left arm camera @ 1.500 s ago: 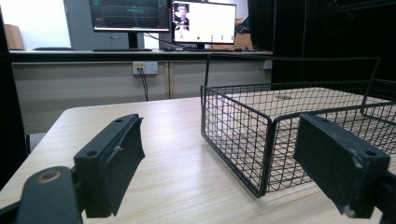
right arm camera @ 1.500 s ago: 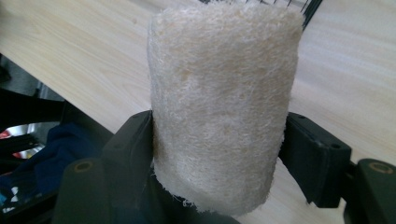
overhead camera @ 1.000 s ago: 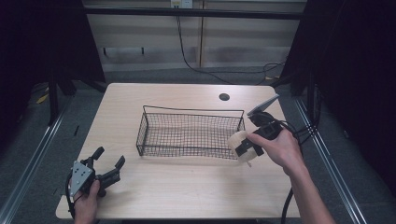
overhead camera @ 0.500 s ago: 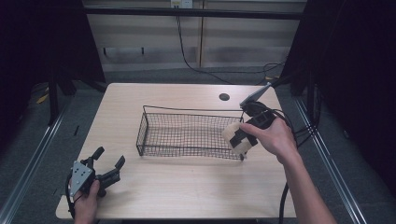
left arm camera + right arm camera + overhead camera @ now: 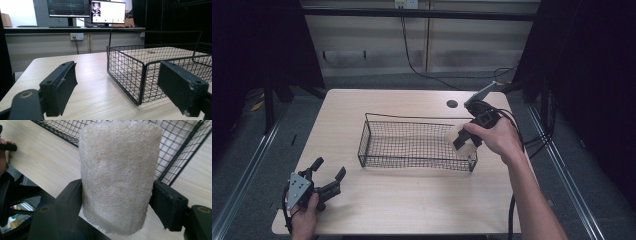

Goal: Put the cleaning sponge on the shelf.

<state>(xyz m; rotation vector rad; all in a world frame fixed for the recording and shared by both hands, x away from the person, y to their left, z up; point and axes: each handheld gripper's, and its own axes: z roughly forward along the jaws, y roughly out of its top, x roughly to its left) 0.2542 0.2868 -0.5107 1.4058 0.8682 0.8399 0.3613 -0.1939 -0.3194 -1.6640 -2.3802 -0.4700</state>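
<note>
pale fibrous loofah cylinder (image 5: 117, 175) — above basket (image 5: 412, 145) end

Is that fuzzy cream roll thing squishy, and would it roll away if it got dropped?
The loofah roll looks fibrous and airy, so it is probably light and a bit springy. The right gripper pinches its sides without much denting, so it may be fairly firm. Its rough surface should not slip easily, but its round shape could roll inside the wire basket.
</note>
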